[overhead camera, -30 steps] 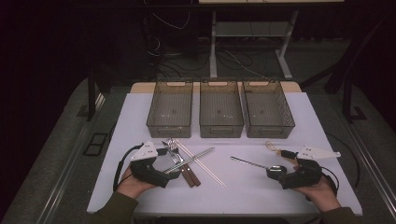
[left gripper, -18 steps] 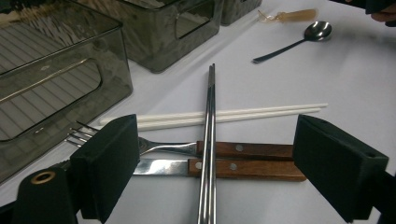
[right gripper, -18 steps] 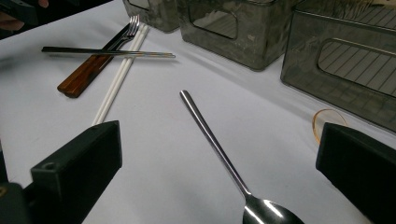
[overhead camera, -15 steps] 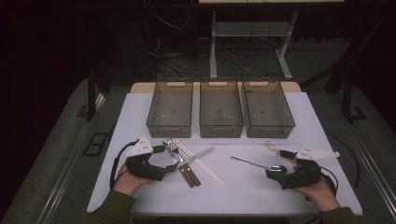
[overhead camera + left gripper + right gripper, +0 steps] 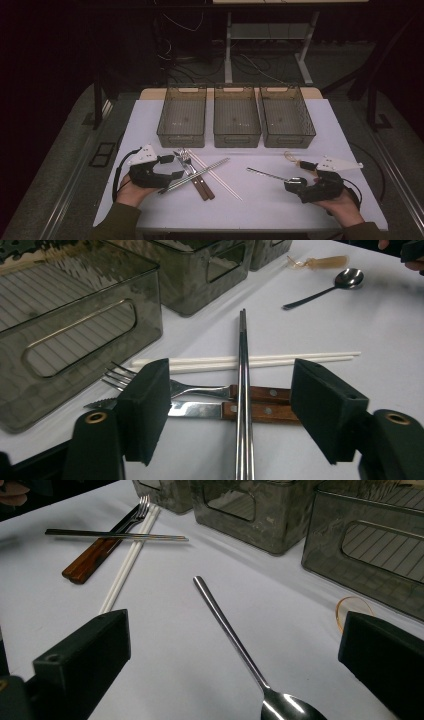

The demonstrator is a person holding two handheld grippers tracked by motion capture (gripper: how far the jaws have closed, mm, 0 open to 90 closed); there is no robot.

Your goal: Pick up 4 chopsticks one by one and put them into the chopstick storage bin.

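Barely started: left tongs [image 5: 235, 415] closing around the metal chopsticks [image 5: 243, 390], not gripping yet, right tongs [image 5: 235, 665] wide, 3 bins [image 5: 235, 117] beyond them empty.

Dim rm, dark carpet floor [image 5: 60, 165], desk frame [image 5: 265, 35] w/ cables behind.

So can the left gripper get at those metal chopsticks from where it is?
Probably yes. The left gripper already straddles the metal chopsticks, its jaws just closing with gaps either side; they lie on top of the fork and knife.

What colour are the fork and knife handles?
Reddish-brown wood on the handles with small metal rivets, clearest in the left gripper view.
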